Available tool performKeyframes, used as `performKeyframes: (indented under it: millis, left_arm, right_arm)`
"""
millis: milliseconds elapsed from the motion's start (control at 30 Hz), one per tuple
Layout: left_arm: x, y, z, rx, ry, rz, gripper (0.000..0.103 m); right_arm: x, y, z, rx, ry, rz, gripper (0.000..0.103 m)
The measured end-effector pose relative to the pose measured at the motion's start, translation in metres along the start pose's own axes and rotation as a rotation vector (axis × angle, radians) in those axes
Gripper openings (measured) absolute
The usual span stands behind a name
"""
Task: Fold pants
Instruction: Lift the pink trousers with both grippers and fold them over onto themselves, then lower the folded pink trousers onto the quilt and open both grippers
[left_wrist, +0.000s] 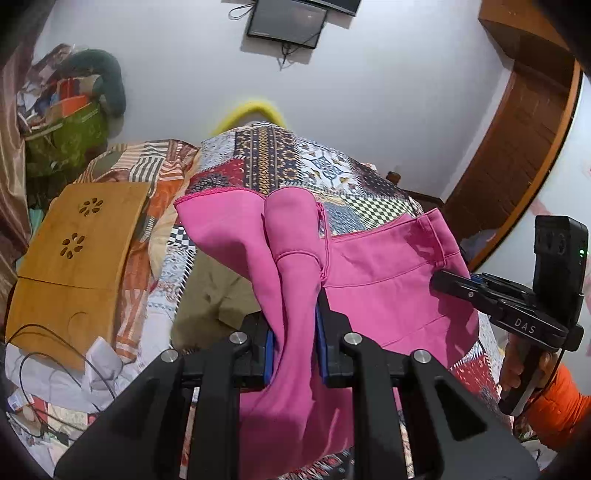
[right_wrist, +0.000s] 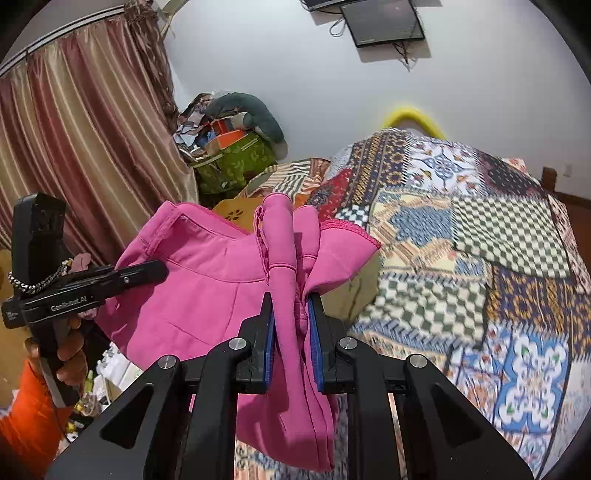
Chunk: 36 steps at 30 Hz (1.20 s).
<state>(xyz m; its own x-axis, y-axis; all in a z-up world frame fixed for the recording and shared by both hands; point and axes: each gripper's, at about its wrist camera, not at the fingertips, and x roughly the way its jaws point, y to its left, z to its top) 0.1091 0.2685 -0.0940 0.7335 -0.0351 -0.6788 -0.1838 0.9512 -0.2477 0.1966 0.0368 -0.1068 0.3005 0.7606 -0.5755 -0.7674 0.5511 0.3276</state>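
While a patchwork bedspread (right_wrist: 480, 236) covers the bed across most of both views, the pink pants (left_wrist: 388, 280) hang above it, stretched between the two tools with one end bunched in each. A striped curtain (right_wrist: 85, 140) hangs beside the bed, and a wooden lap tray (left_wrist: 77, 258) lies at the bed's left edge, near a green bag (right_wrist: 236, 162) stuffed with clutter. On the wall sits a dark screen (left_wrist: 286, 24). Pinching a thick fold of the pink cloth, the left gripper (left_wrist: 293, 321) has its blue pads pressed into the fabric. Likewise the right gripper (right_wrist: 291, 314) clamps another gathered fold between its pads.
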Motion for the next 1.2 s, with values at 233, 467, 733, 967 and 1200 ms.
performKeyframes:
  millis: [233, 467, 733, 967, 1200]
  left_arm:
    - [0.026, 0.029, 0.028, 0.0, -0.024, -0.001, 0.018]
    - [0.066, 0.053, 0.044, -0.014, -0.009, -0.018, 0.018]
    - [0.136, 0.077, 0.033, -0.001, 0.122, 0.011, 0.018]
    - [0.188, 0.095, 0.007, 0.019, 0.229, 0.057, 0.021]
    - [0.189, 0.111, 0.005, -0.092, 0.251, 0.06, 0.04]
  right_arm:
    - [0.031, 0.004, 0.029, -0.049, -0.009, -0.021, 0.015]
    - [0.066, -0.01, 0.047, -0.043, 0.002, -0.042, 0.015]
    - [0.121, -0.032, 0.035, -0.026, 0.105, -0.052, 0.015]
    - [0.166, -0.052, 0.011, -0.027, 0.236, -0.074, 0.015]
    - [0.171, -0.061, -0.003, -0.065, 0.301, -0.099, 0.033]
